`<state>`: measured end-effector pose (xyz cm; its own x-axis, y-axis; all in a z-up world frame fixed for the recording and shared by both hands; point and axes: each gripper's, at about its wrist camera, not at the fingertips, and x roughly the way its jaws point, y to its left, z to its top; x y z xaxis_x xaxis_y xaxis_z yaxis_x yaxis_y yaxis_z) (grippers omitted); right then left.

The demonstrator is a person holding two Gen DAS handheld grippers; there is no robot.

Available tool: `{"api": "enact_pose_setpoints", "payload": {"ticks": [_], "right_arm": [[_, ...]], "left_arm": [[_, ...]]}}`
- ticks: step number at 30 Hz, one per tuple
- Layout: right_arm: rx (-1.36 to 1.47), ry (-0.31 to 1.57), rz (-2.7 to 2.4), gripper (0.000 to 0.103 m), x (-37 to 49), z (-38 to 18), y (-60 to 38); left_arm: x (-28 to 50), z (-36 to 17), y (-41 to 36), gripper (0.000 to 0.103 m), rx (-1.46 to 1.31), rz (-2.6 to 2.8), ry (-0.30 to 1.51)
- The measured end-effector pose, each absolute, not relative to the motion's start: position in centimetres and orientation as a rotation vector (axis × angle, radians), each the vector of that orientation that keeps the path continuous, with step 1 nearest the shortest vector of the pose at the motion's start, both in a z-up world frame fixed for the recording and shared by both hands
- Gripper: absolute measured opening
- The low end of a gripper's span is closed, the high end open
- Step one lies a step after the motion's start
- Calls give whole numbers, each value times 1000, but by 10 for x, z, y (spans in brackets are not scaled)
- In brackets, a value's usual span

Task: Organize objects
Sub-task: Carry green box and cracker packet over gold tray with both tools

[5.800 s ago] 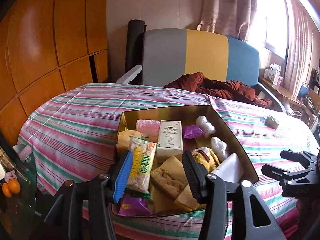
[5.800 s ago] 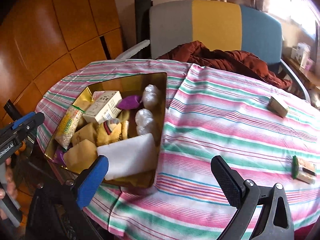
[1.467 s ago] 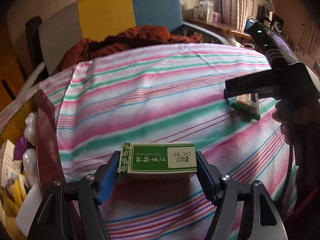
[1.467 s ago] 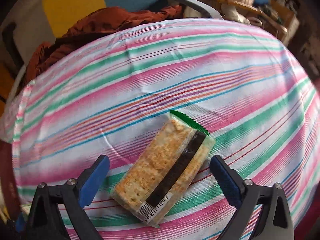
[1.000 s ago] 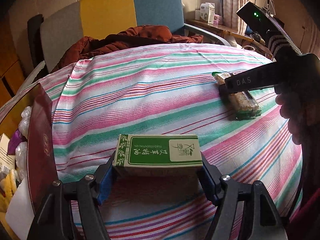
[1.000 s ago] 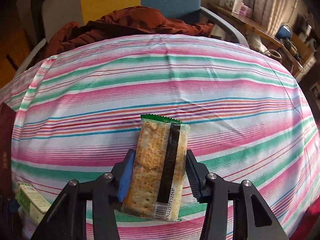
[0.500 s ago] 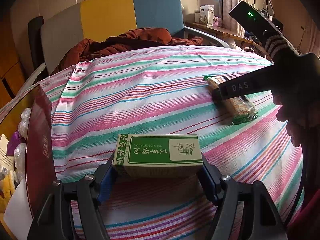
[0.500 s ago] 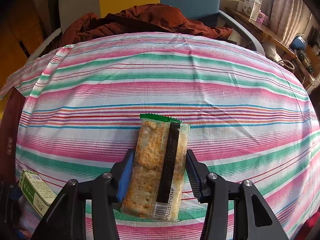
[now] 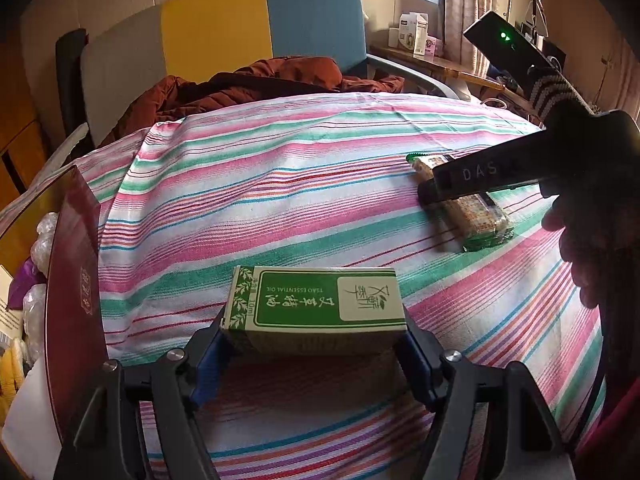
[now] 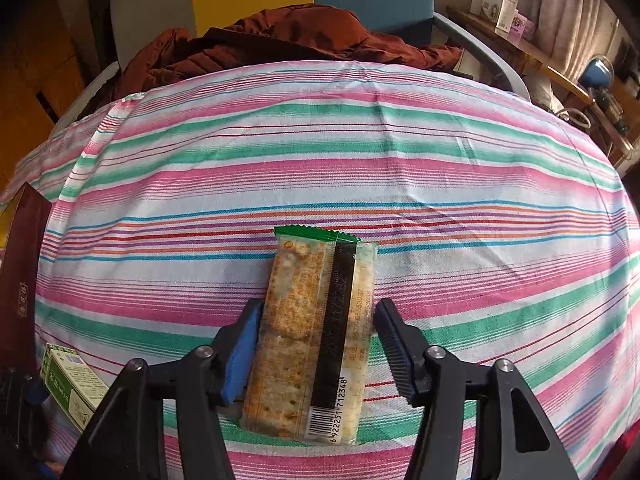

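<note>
A green and white carton with Chinese print sits between the blue pads of my left gripper, which is shut on it just above the striped tablecloth. The same carton shows at the lower left of the right wrist view. A clear cracker packet with a green end lies flat on the cloth between the fingers of my right gripper. Its jaws are opening, and the right pad stands off the wrapper. From the left wrist view the right gripper hovers over the packet, held by a hand.
A dark red tin filled with several snacks stands at the left table edge, also seen as the tin wall. A chair draped with a brown jacket stands behind the table. A shelf with small boxes is at the back right.
The right gripper's jaws have spread away from the cracker packet, which stays on the cloth. The left gripper keeps its hold on the green carton and has not moved.
</note>
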<state>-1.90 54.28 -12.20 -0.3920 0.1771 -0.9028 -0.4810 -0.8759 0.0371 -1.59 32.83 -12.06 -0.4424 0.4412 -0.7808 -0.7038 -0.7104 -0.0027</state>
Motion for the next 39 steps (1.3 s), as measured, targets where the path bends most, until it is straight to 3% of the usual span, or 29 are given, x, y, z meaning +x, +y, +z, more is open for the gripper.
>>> {"api": "enact_pose_setpoints", "payload": {"ticks": [2,3,5,7,10,12,23,39], "right_arm": [[-1434,431,2305,70,-19,-123,544],[-1434,439,2322,82,-19,-123,543],[-1471,410,2349,92,-21,-127,537],[-1474,356,2342,92,-22,-128,529],[-1466,358,2337,83,-21,-125,531],[-1438,346,2332,49,-20,-121,531],[-1400,340,2403,49,-17,-104,530],[-1386,252,2556,49,-23,-95,497]], "left_arm": [[-16,-121,329,74,-1041,2166,426],[-16,-121,329,74,-1041,2166,426],[-16,-121,329,74,-1042,2166,425],[-16,-121,329,74,-1041,2167,428],[-16,-121,329,74,-1039,2168,431],[-16,-121,329,74,-1040,2168,428],[-16,-115,325,72,-1049,2149,416],[7,-28,284,73,-915,2207,312]]}}
